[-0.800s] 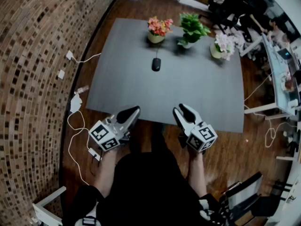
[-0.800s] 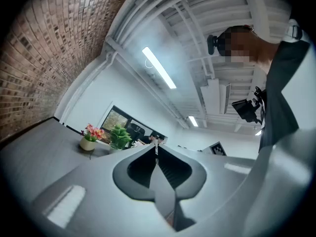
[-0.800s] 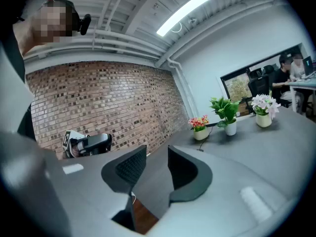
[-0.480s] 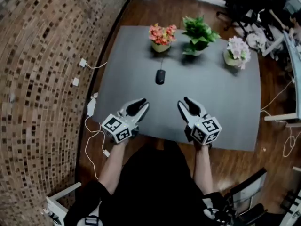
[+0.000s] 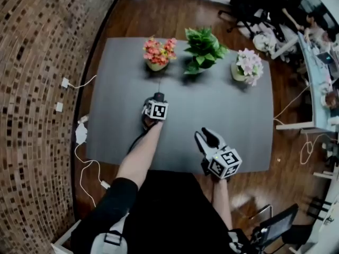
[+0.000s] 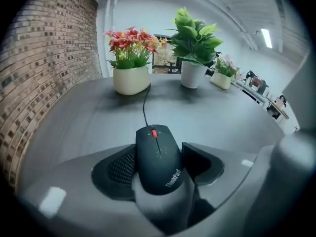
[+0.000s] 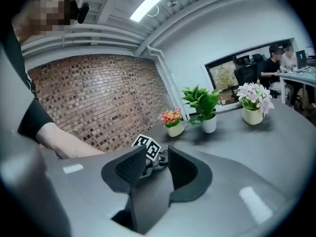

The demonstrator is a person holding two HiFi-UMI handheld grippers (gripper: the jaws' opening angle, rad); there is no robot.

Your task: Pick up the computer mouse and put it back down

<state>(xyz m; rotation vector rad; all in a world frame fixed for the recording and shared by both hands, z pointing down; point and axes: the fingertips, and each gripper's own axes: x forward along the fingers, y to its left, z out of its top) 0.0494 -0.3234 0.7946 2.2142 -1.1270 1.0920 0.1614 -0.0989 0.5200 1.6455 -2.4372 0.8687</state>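
The black computer mouse [image 5: 159, 95] lies mid-table, its cable running toward the flower pots. My left gripper [image 5: 157, 100] has reached out over it, arm stretched across the grey table [image 5: 228, 115]. In the left gripper view the mouse [image 6: 159, 159] sits between the jaws, and both pads [image 6: 118, 168] lie against its sides. Whether it is off the table I cannot tell. My right gripper [image 5: 205, 137] hovers near the table's front edge, open, with nothing between its fingers [image 7: 129, 168].
Three pots stand along the far side: red-pink flowers [image 5: 158, 54], a green plant [image 5: 201, 49], pale flowers [image 5: 244, 66]. A brick wall and floor cables [image 5: 79, 136] are on the left. Desks with seated people are at the far right.
My left gripper has moved from the table's front edge forward to the mouse and now has it between its jaws. The right gripper stays near the front edge. The head view has shifted.
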